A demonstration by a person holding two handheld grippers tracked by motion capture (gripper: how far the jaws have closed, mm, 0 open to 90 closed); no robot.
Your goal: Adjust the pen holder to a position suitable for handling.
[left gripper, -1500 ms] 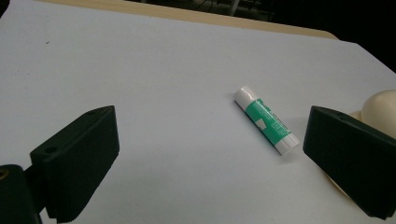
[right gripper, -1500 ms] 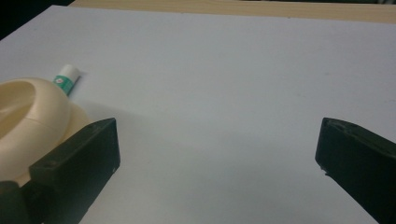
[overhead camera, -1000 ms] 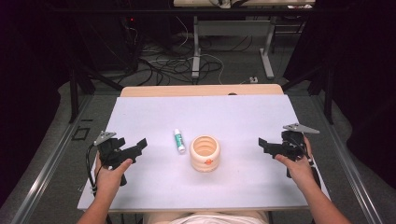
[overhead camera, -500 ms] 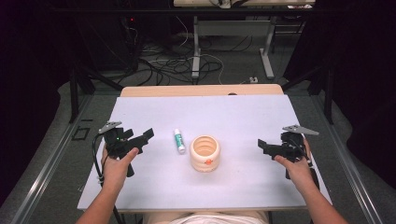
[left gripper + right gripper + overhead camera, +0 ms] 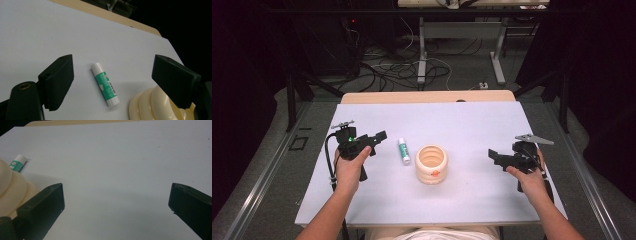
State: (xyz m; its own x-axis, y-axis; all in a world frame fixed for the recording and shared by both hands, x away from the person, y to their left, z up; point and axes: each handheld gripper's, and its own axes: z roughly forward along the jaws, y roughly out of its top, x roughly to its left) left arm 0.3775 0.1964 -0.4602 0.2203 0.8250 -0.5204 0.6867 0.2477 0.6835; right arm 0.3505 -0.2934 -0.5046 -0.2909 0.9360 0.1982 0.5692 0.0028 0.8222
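Glue stick (image 5: 403, 150) lies flat on the white surface (image 5: 472, 125), just left of the cream ribbed pot (image 5: 431, 164). My left tongs (image 5: 379, 136) hover near it, jaws just closing but gripping nothing; my right tongs (image 5: 493, 155), seemingly empty, gape wide.

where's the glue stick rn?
In the high view the glue stick lies flat on the white table, left of centre, just left of the cream ribbed cup and right of the left gripper, untouched.

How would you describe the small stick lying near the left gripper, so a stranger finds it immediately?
On the white table, look left of the cream ribbed plastic cup. There lies a small white glue stick with a green label, the only green-marked, lying thing there.
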